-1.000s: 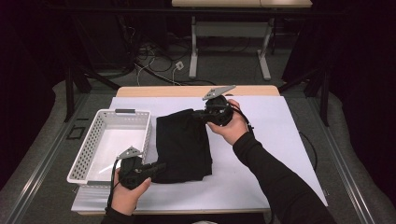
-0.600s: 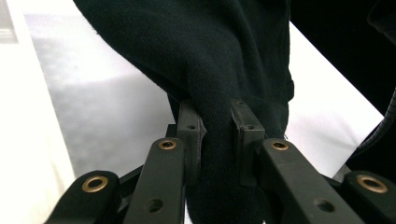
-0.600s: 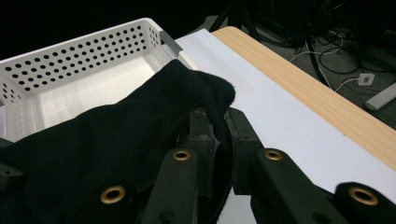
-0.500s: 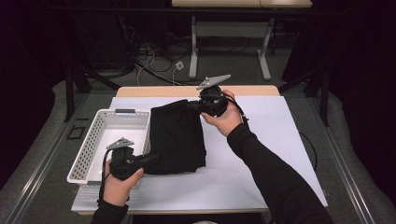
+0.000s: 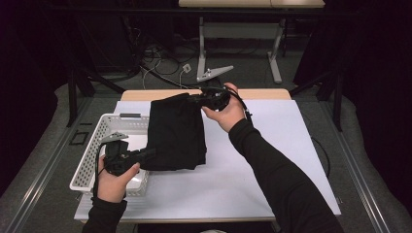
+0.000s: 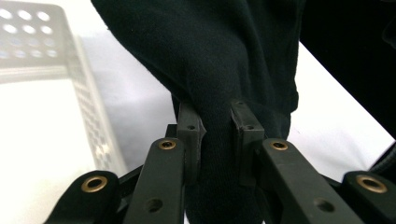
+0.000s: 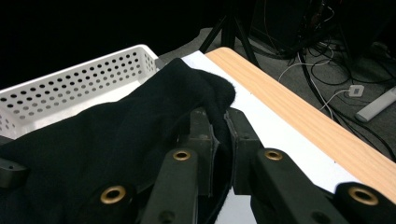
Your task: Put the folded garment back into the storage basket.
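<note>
Both grippers clamp the black cloth, hung folded above the table's left half beside the basket: left gripper on its near corner, right gripper on its far corner. The thin pinch could slip, letting the cloth unfold or snag the basket's rim.

You get a bright white table sheet amid dim surroundings; the basket is overexposed and blurred; the black cloth shows little detail.

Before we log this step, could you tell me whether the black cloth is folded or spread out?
Folded: the black cloth forms a compact layered rectangle, pinched by the left gripper and right gripper.
</note>
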### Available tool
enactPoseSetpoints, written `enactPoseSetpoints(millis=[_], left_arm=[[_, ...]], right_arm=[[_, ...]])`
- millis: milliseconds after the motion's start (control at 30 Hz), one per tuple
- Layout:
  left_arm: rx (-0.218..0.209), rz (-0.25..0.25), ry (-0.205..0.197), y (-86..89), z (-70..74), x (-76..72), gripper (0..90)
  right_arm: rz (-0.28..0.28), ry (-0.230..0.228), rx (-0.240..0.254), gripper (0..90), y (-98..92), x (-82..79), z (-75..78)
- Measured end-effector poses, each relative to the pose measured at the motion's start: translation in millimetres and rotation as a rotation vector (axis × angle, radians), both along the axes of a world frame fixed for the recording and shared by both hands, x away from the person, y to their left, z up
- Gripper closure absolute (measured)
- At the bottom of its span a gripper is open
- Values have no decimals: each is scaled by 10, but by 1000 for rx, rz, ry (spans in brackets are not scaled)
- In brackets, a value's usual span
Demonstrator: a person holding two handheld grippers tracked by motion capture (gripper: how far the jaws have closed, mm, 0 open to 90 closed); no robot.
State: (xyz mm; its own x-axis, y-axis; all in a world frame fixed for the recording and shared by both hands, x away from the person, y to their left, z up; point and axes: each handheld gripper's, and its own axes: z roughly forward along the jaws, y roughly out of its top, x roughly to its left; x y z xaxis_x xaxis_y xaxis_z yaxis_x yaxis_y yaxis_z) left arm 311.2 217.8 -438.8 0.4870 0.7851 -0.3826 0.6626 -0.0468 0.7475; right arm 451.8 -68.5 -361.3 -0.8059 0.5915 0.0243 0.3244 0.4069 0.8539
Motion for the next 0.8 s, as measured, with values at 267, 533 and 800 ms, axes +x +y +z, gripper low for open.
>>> enactPoseSetpoints(millis=[267, 533, 800], left_arm=[[-12, 32, -6, 217, 54, -39, 773], [-33, 74, -9, 492, 100, -117, 773], [-44, 114, -14, 730, 120, -202, 773]], right_arm=[[13, 1, 13, 832, 210, 41, 51], [38, 2, 14, 832, 485, 36, 63], [75, -10, 23, 832, 752, 2, 115]])
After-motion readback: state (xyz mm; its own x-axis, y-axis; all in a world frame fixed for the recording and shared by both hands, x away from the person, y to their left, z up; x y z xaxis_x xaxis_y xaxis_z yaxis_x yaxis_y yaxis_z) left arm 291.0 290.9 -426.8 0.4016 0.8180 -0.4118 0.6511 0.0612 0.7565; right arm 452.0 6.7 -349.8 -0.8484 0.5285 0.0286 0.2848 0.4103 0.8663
